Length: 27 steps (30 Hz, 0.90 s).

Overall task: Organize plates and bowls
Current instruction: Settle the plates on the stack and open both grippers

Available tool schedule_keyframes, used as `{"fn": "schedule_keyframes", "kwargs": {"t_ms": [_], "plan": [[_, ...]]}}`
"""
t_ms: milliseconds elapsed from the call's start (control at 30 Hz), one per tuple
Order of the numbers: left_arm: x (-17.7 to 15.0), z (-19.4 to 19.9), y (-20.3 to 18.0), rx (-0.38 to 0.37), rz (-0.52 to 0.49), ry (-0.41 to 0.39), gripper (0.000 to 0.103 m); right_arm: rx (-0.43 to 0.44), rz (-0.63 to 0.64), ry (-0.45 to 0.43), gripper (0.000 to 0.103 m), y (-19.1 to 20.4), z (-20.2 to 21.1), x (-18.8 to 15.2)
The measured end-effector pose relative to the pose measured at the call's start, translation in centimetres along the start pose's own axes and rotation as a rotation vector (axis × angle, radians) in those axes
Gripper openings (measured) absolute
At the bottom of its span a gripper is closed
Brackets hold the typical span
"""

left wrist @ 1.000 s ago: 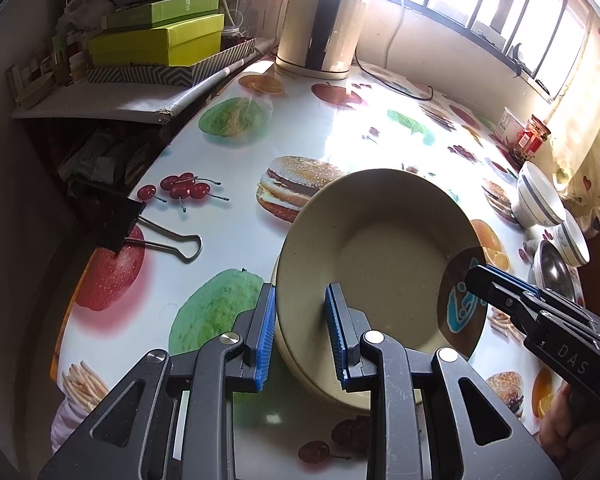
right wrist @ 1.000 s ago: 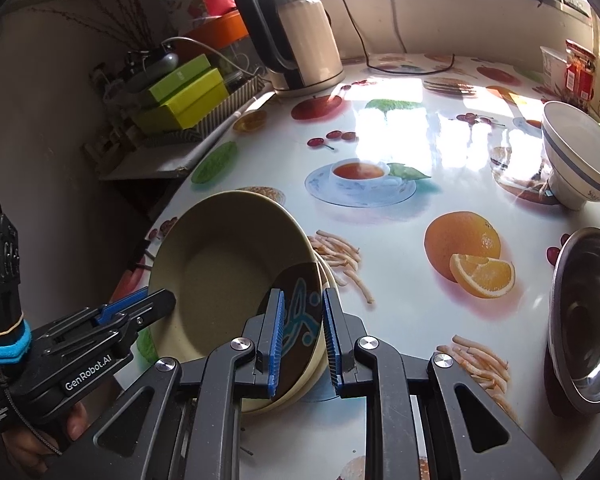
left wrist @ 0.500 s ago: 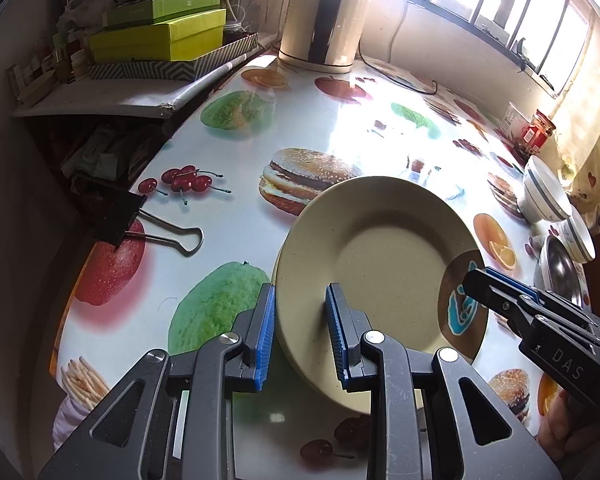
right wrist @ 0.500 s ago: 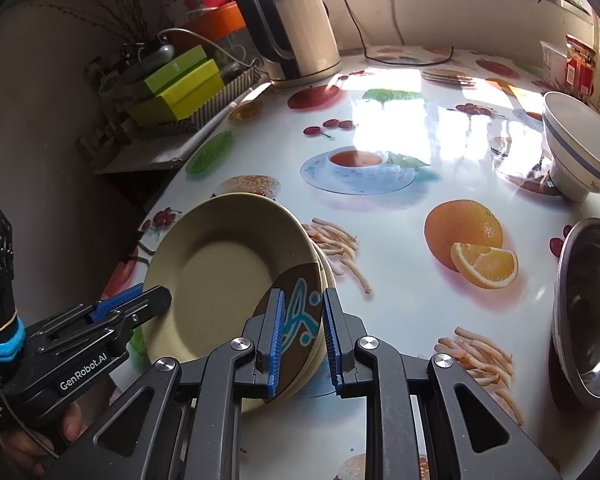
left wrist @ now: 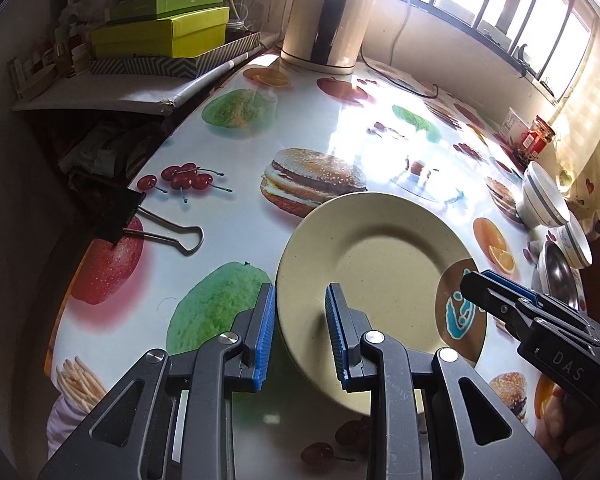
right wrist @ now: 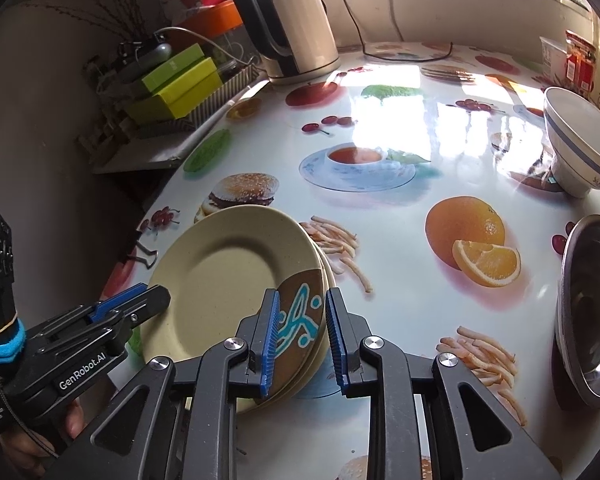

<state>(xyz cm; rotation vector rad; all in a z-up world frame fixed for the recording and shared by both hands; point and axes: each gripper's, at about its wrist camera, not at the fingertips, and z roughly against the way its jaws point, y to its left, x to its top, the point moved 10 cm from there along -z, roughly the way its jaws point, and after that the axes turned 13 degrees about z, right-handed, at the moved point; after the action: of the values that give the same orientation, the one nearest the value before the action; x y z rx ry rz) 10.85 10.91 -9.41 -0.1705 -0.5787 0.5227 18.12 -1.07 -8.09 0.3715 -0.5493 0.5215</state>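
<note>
Plates: one stack of round beige plates [right wrist: 327,280], matte and speckled; at least three rims show at its right edge, exact count unclear. Top plate [left wrist: 380,264] has a brown patch with a turquoise squiggle on one side and lies flat on the stack.

Bowls: three. Two white ceramic bowls [left wrist: 544,200], each with a blue band, and one shiny steel bowl [right wrist: 592,320], all well off to the right of both claws.

Also one cream-and-black electric kettle [left wrist: 328,16] far ahead, two lime-green boxes [left wrist: 160,28] stacked on a side shelf ahead-left, and one black binder clip [left wrist: 140,224] left of the left claw. Table [right wrist: 400,240] is round, glossy, printed with burgers, fruit and fries.

Left gripper [left wrist: 299,292] points steeply down, blue ribbed pads clamped across the plain near-left rim of the top plate. A hand [right wrist: 40,440] holds its grip.

Right gripper [right wrist: 302,296] has the same down-tilt and straddles the rim at the brown patch. Its jaws have just been opening: the rim sits between them, the left pad is against the patch, the right pad stands just clear of the edge, so no squeeze. A hand [left wrist: 560,420] is behind it.

The two claws face each other across the plate from opposite rims.
</note>
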Motion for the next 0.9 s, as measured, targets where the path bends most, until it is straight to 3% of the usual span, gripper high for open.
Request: {"fn": "schedule_keyframes", "kwargs": {"t_ms": [100,200,433,567,700,900], "plan": [[0.0,0.0,0.0,-0.032,0.016,0.006,0.032,-0.005,-0.009,-0.003,0.043,-0.3,0.0,0.0],[-0.3,0.1,-0.1,-0.057,0.021,0.021,0.041,0.010,-0.032,0.006,0.046,-0.5,0.0,-0.2],[-1.2,-0.8,0.4,-0.117,0.096,0.088,0.041,0.048,-0.067,0.023,0.047,-0.6,-0.6,-0.8],[-1.0,-0.9,0.2,-0.111,0.095,0.087,0.041,0.063,-0.063,0.030,0.045,-0.3,-0.9,-0.8],[-0.9,-1.0,0.2,-0.109,0.111,0.093,0.041,0.061,-0.062,0.044,0.035,-0.4,-1.2,-0.7],[-0.2,-1.6,-0.2,-0.096,0.106,0.088,0.041,0.042,-0.063,0.043,0.035,-0.8,-1.6,-0.1]]}}
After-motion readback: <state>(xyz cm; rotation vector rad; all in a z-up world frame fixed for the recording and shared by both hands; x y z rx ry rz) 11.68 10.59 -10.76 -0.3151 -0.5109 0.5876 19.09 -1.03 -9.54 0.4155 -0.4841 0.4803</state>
